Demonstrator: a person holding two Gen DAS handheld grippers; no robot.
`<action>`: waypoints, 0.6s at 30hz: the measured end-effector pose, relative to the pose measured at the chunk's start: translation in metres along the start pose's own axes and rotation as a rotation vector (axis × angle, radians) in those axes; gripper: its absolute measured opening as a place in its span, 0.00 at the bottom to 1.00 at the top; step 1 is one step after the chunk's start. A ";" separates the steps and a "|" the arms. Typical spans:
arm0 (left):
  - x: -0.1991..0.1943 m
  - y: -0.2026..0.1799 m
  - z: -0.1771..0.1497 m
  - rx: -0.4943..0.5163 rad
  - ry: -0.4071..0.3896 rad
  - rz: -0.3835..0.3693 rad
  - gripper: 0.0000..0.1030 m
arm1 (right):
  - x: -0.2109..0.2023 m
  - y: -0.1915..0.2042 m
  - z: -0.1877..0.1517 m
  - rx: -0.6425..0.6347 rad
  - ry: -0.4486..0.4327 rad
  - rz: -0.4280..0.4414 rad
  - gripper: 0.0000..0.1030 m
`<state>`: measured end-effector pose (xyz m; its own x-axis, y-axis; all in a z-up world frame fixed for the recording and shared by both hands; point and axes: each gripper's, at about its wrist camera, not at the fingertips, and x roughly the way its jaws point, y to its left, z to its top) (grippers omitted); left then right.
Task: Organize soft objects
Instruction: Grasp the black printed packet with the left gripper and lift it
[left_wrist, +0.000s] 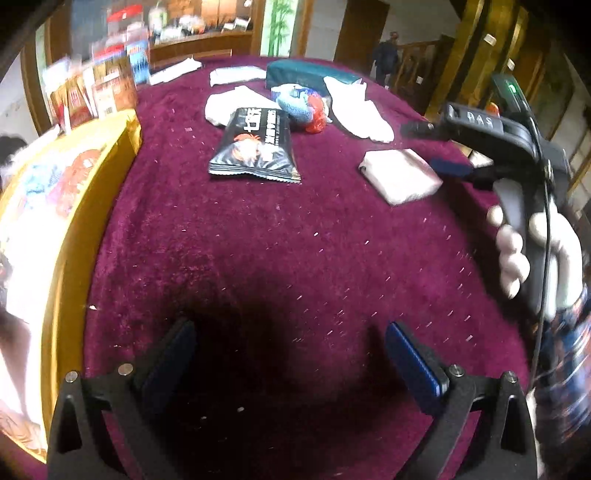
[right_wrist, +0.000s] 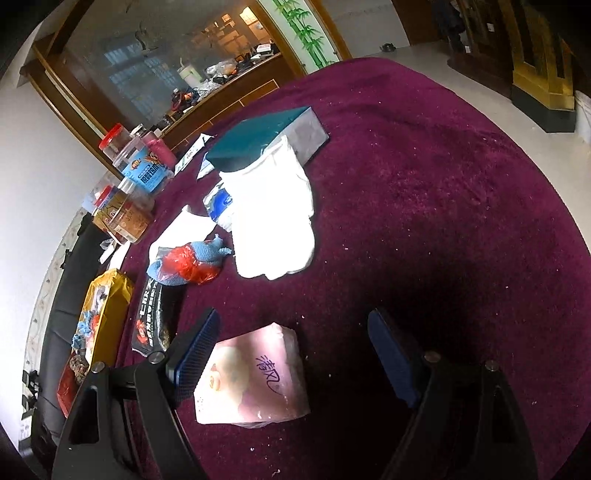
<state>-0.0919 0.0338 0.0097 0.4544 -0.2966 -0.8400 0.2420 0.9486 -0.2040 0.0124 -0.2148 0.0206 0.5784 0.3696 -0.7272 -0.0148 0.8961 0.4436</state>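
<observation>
A pink tissue pack (right_wrist: 255, 380) lies on the maroon tablecloth (right_wrist: 424, 192), between my right gripper's (right_wrist: 295, 354) open fingers, close to the left finger (right_wrist: 195, 350). It also shows in the left wrist view (left_wrist: 400, 175), with the right gripper's tips (left_wrist: 450, 168) beside it. My left gripper (left_wrist: 290, 350) is open and empty over bare cloth. Further off lie a black snack bag (left_wrist: 256, 146), a blue and red knitted toy (left_wrist: 304, 107) and white cloths (left_wrist: 360, 109). A yellow box (left_wrist: 70, 221) with soft items stands at the left.
A teal box (right_wrist: 266, 138) sits at the far side under a white cloth (right_wrist: 273, 218). Jars and snack tubs (right_wrist: 136, 177) stand along the table's left edge. A black snack bag (right_wrist: 157, 314) lies by the yellow box (right_wrist: 107, 317).
</observation>
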 end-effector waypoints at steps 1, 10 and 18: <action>0.000 0.003 0.007 -0.028 0.007 -0.046 0.99 | 0.000 -0.001 0.000 0.002 0.000 0.001 0.79; 0.027 0.013 0.103 0.000 -0.109 0.185 0.99 | -0.002 -0.003 -0.002 0.011 -0.004 0.003 0.79; 0.080 0.019 0.141 0.038 -0.096 0.287 0.99 | -0.001 -0.001 -0.002 -0.023 -0.006 -0.030 0.79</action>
<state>0.0699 0.0127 0.0089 0.5871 -0.0281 -0.8090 0.1236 0.9908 0.0553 0.0099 -0.2154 0.0202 0.5835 0.3413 -0.7369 -0.0159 0.9120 0.4099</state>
